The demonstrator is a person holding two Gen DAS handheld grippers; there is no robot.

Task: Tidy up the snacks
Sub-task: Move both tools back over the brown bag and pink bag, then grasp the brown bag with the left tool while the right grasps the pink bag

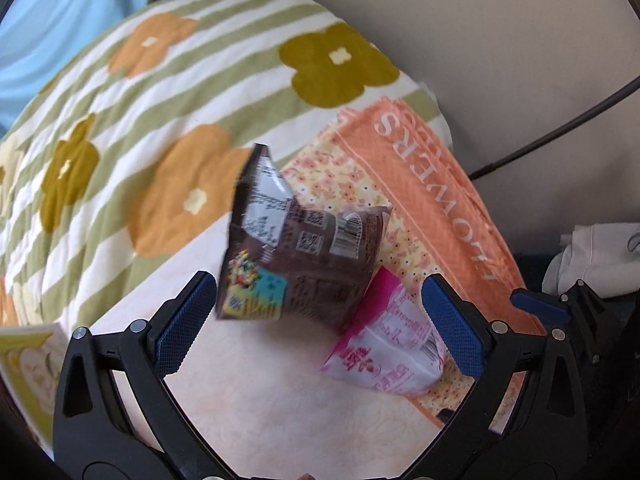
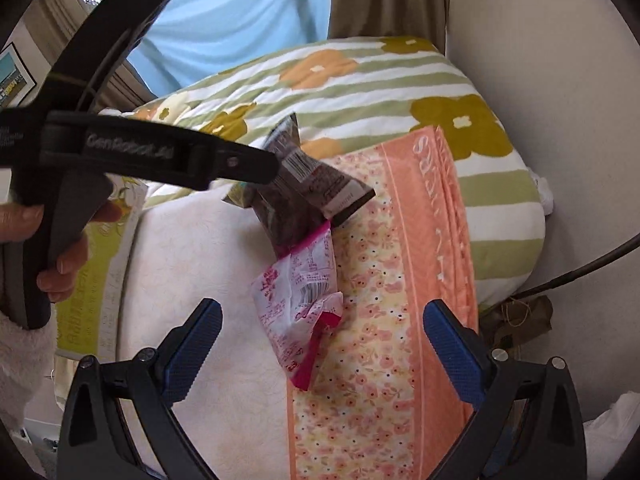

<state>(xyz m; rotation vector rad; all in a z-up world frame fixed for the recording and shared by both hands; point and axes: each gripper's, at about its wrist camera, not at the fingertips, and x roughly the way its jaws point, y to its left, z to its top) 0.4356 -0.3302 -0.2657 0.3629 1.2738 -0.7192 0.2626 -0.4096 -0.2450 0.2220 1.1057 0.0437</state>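
the bed (image 2: 208,264) carries a striped flower quilt (image 2: 360,80) at its far end and a peach floral towel (image 2: 384,320) with a partly folded-under word. a green-and-white flat pack (image 2: 92,280) lies well to the left of the towel, cut off by a hand (image 2: 60,248). the brown snack packet (image 1: 304,256) is blurred, tilted, its long axis running from the towel's left edge up toward the quilt; whether it rests or is airborne i cannot tell. the pink snack packet (image 2: 300,304) lies crumpled on the towel's left edge, touching the brown one. the left gripper (image 1: 320,328) jaws are spread wide, pinching nothing; the right gripper (image 2: 320,340) jaws likewise.
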